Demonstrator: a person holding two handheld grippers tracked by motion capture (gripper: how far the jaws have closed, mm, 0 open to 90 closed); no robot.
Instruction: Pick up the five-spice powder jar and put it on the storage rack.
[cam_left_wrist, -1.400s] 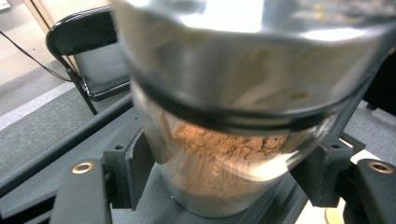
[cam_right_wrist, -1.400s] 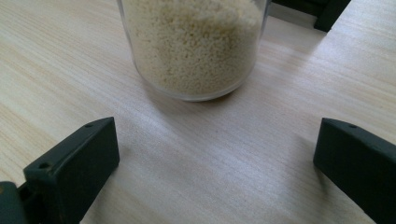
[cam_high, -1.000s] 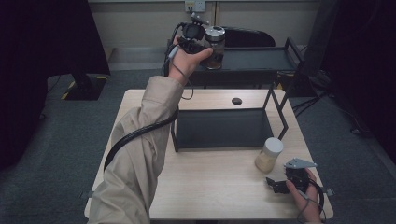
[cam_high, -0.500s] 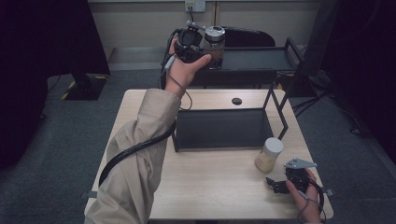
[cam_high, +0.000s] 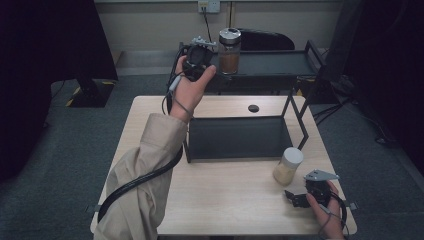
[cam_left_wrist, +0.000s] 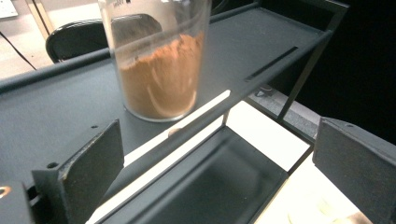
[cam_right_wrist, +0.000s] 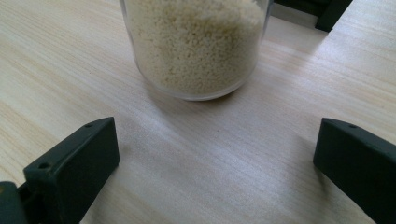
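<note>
So, left gripper (cam_high: 200, 56) is held up at the back of the scene, just beside the brown jar (cam_high: 229, 51) on the top shelf (cam_high: 280, 64) of the black rack. Its jaws have just been opening and now stand wide, nothing between them. In the left gripper view the brown jar (cam_left_wrist: 158, 60) stands upright on the shelf (cam_left_wrist: 56, 112) ahead of the jaws, clear of both pads, filled partway with reddish-brown powder. The jar has a silver lid, seen in the high view. A beige sleeve (cam_high: 145, 175) runs from the bottom edge up to that hand, with the black cable (cam_high: 135, 182) trailing beside it.

Middle: lower tray (cam_high: 235, 137) of the rack sits on the worktop (cam_high: 225, 200), with a small dark hole (cam_high: 253, 108) in the worktop behind it.

Right: pale jar (cam_high: 287, 166) stands upright on the worktop just right of the tray's front corner, white lid on. Right gripper (cam_high: 296, 198) rests low on the worktop near it, jaws wide apart, gripping nothing. In the right gripper view the pale jar (cam_right_wrist: 196, 46), full of small cream grains, stands ahead of the jaws, apart from both, bare wood (cam_right_wrist: 210, 158) between.
</note>
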